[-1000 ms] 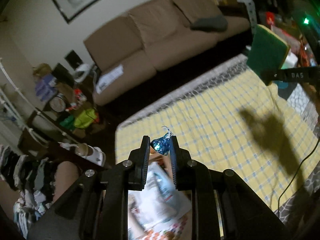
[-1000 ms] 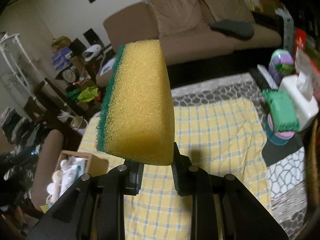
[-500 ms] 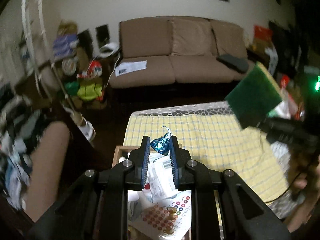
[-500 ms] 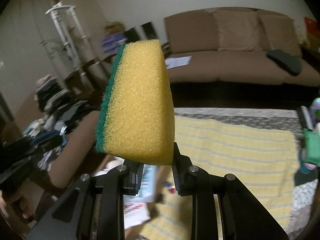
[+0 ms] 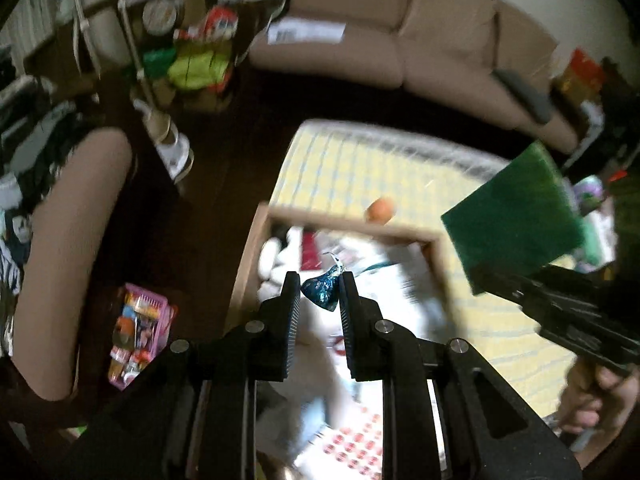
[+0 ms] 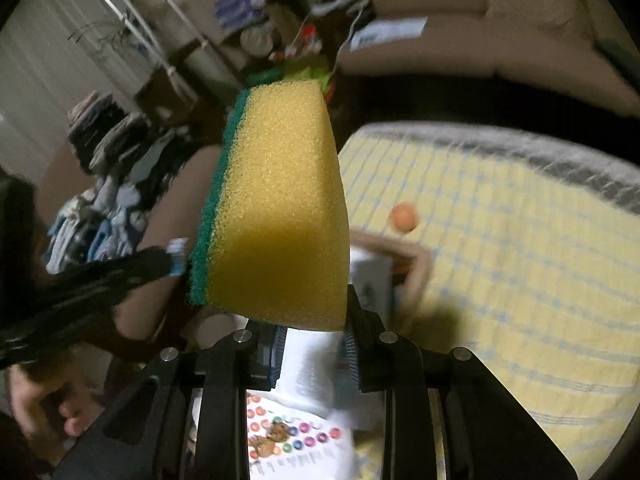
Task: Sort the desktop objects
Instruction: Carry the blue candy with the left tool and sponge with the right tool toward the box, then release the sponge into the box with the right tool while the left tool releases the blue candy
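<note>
My left gripper (image 5: 320, 286) is shut on a small blue foil-wrapped candy (image 5: 323, 289) and holds it in the air above a wooden box (image 5: 245, 264) full of packets and papers. My right gripper (image 6: 308, 320) is shut on a yellow sponge with a green scouring side (image 6: 276, 208), held upright in the air. The sponge also shows in the left wrist view (image 5: 516, 216), green side facing, to the right of the box. A small orange ball (image 5: 379, 210) lies on the yellow checked cloth (image 5: 352, 164) just beyond the box; it also shows in the right wrist view (image 6: 404, 217).
The box sits at the table's left edge, over dark floor. A pink basket of small items (image 5: 138, 334) stands on the floor to the left. A brown sofa (image 5: 400, 40) is behind the table. A sheet with coloured dots (image 6: 288, 436) lies below the right gripper.
Both grippers have swung left and tilted down toward the wooden box, still holding the candy and the sponge. The box and orange ball have come into view.
</note>
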`<state>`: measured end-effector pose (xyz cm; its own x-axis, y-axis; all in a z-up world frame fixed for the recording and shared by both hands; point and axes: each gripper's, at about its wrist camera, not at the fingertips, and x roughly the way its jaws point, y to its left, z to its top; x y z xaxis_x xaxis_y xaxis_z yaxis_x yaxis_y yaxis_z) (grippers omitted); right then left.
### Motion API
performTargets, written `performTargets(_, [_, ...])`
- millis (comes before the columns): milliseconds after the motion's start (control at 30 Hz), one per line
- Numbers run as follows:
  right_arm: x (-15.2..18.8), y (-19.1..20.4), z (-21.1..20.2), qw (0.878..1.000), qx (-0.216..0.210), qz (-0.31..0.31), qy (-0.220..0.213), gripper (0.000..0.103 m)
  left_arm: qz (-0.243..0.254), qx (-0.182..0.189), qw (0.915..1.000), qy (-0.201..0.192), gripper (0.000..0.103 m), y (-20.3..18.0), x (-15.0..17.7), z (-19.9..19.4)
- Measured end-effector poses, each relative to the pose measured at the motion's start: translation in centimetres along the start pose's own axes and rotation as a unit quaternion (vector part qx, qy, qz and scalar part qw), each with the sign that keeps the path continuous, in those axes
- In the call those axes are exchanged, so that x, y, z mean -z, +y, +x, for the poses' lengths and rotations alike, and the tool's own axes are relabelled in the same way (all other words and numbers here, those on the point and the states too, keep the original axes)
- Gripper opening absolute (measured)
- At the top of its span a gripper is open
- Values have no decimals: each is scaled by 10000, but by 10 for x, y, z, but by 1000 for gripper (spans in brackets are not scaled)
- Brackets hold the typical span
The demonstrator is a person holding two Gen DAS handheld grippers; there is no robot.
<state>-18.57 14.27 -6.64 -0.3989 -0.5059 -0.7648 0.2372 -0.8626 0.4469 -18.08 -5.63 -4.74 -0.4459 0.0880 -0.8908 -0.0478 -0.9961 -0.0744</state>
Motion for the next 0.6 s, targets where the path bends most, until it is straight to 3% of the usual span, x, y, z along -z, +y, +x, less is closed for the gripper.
performTargets(100, [2, 10, 29, 9985, 132, -321, 426, 25, -5, -300, 9989, 350, 18, 9, 0, 39])
performTargets(200, [5, 13, 55, 9969, 209, -425, 628, 25, -37, -348, 9975, 612, 18, 19, 2, 72])
performTargets(300, [7, 11, 74, 9913, 1052, -577, 547, 24, -44, -399, 9953, 883, 18, 24, 7, 102])
performTargets(367, [7, 12, 84, 9793, 1766, -859, 483, 24, -29, -486, 9934, 1042, 18, 24, 12, 118])
performTargets(400, [7, 12, 88, 9752, 1929, -957, 517, 24, -29, -527, 9925, 1105, 18, 25, 14, 124])
performTargets(500, [11, 17, 89, 9786, 1636, -1120, 556, 24, -128, -400, 9924, 1156, 19, 29, 14, 128])
performTargets(600, [18, 35, 82, 9813, 941, -1572, 594, 23, -192, -317, 9922, 1192, 28, 31, 13, 119])
